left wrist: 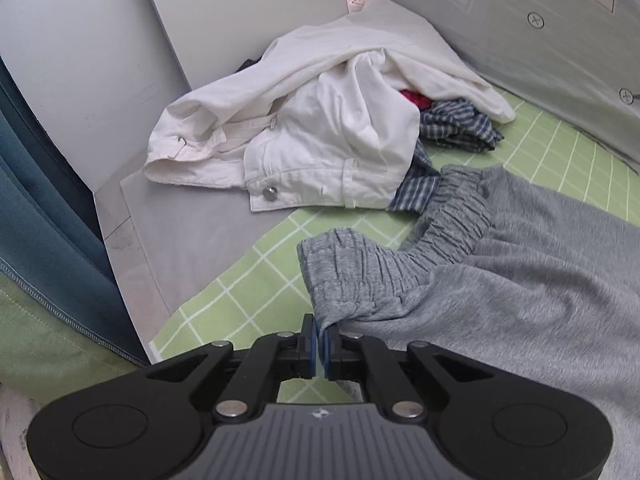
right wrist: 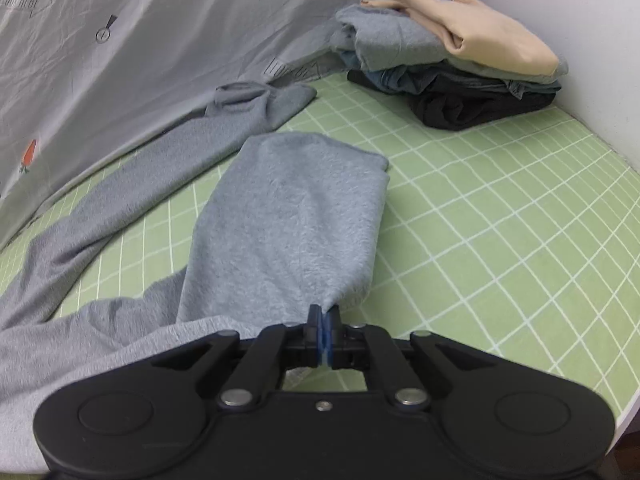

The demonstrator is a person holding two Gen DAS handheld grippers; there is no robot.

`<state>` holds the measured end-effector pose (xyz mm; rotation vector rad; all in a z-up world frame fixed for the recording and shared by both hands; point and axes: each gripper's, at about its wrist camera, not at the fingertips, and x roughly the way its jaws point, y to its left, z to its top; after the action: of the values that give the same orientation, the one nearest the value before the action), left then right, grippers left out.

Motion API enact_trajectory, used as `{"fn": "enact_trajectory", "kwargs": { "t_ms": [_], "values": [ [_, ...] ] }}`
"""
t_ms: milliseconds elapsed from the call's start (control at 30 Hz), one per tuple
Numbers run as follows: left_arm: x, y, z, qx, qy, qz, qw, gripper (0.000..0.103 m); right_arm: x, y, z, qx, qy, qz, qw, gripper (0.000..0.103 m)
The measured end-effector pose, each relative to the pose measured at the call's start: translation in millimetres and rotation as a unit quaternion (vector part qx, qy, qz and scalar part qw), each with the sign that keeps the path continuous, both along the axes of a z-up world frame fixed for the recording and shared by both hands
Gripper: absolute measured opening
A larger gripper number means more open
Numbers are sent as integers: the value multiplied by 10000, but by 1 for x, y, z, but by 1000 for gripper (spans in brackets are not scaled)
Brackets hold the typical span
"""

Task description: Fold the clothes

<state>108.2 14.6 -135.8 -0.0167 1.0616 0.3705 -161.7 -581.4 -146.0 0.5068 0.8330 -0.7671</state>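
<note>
Grey sweatpants [left wrist: 520, 300] lie across the green checked sheet [left wrist: 240, 280]. In the left wrist view my left gripper [left wrist: 321, 334] is shut on the edge of their gathered elastic waistband [left wrist: 384, 272], which lifts toward the pads. In the right wrist view my right gripper [right wrist: 323, 320] is shut on the near edge of one grey pant leg [right wrist: 288, 224], pulling it up off the sheet [right wrist: 500, 220]. The other leg [right wrist: 160, 168] stretches away to the left, its cuff near the grey bedding.
A heap of unfolded clothes, white jeans [left wrist: 312, 148] and a blue checked shirt [left wrist: 456, 124], lies ahead of the left gripper. A stack of folded clothes [right wrist: 460, 68] sits at the far right corner. Grey printed bedding [right wrist: 140, 40] borders the sheet. Blue fabric [left wrist: 36, 184] hangs at left.
</note>
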Motion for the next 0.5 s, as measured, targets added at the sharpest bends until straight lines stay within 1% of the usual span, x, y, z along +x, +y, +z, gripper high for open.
{"fn": "enact_trajectory", "kwargs": {
  "t_ms": [33,67,100,133,167,200,233,267,300,367,433,500],
  "values": [
    [-6,3,-7,-77,125,-16,9999,10,2,4,-7,66,164,88,9998,4],
    [-11,1,-11,-129,144,-82,9998,10,4,8,-13,129,312,167,9993,7],
    [-16,-1,-14,-181,163,-148,9996,10,3,7,-16,163,289,151,9993,8],
    [-20,-4,-17,-211,177,-216,9994,14,2,5,-18,198,259,133,9994,13],
    [-22,-10,-17,-179,174,-273,9993,19,0,1,-17,235,154,85,9996,21],
    [-22,-15,-17,-159,161,-290,9993,28,-2,-3,-16,269,52,35,9996,26],
    [-22,-20,-17,-152,149,-305,9993,31,-4,-8,-14,266,-27,-43,9996,35],
    [-21,-25,-16,-186,137,-318,9992,31,-7,-13,-12,249,-107,-126,9996,38],
    [-19,-29,-15,-220,125,-330,9991,32,-10,-20,-11,246,-155,-199,9994,38],
    [-14,-42,-13,-232,68,-344,9991,38,-11,-36,-11,231,-225,-364,9988,39],
    [-7,-54,-14,-188,47,-423,9989,53,-10,-55,-14,215,-283,-498,9981,40],
    [-1,-64,-17,-229,68,-500,9985,54,-4,-75,-20,217,-287,-592,9976,41]
  ]
}}
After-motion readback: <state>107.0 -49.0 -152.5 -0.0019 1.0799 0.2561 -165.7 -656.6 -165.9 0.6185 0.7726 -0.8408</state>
